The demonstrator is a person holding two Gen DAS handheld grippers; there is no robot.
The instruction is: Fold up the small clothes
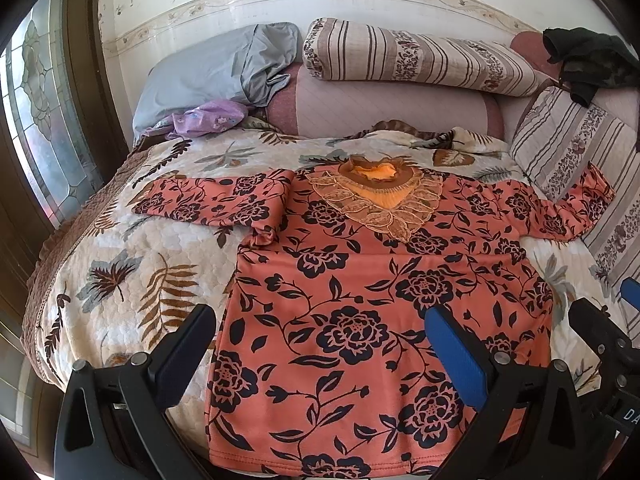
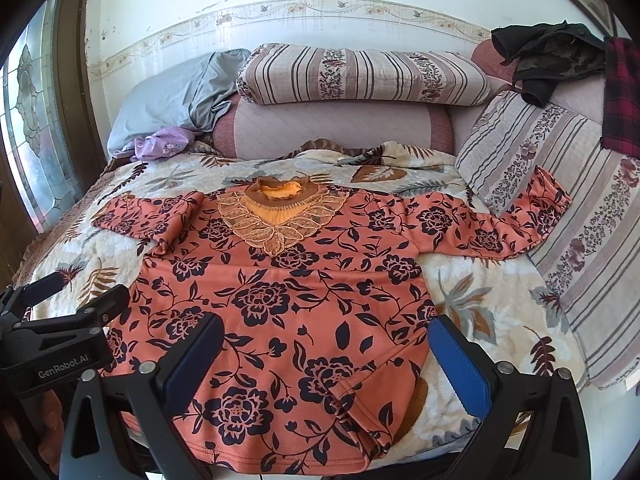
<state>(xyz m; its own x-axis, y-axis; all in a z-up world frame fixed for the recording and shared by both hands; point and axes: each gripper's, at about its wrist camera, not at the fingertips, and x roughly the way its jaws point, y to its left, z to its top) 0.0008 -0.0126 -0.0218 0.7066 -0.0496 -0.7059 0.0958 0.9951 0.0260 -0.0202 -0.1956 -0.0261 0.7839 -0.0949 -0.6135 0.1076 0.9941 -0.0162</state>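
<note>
An orange long-sleeved top with black flowers (image 1: 360,288) lies flat, front up, on the leaf-print bed cover (image 1: 132,264). Its lace collar (image 1: 380,196) points to the pillows. Its left sleeve (image 1: 216,200) is folded in toward the body; its right sleeve (image 1: 568,208) stretches out onto a striped cushion. My left gripper (image 1: 320,344) is open and empty above the top's lower left part. My right gripper (image 2: 326,354) is open and empty above the top (image 2: 280,300) near its lower right hem, whose corner (image 2: 372,412) is rumpled. Each gripper shows at the edge of the other's view.
Striped pillows (image 1: 416,56) and a pink bolster (image 1: 384,108) line the head of the bed. A grey pillow (image 1: 208,72) and a purple cloth (image 1: 204,118) lie at the back left. A dark garment (image 2: 548,56) hangs at the right. A window (image 1: 36,120) stands left.
</note>
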